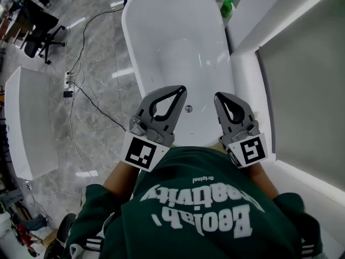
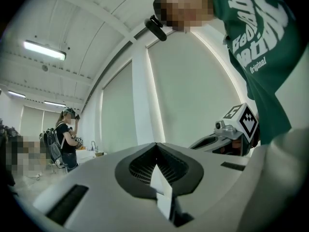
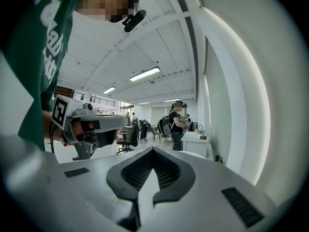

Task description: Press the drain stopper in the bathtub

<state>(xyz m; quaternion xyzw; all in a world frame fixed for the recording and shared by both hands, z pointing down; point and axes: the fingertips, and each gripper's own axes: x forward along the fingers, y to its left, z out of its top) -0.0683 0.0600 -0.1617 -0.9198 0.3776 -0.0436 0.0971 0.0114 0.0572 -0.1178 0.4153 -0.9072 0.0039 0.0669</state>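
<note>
The white oval bathtub lies below me in the head view, with the small round metal drain stopper on its bottom near the close end. Both grippers are held up level in front of my green shirt, well above the tub and touching nothing. My left gripper has its jaws together and empty; in its own view the tips meet and point across the room. My right gripper also has its jaws together and empty. Each gripper shows beside the other in the gripper views.
A green bottle stands at the tub's far right corner. A white ledge and wall run along the right. Cables cross the marble floor on the left, beside a white counter and an office chair. A person with a backpack stands far off.
</note>
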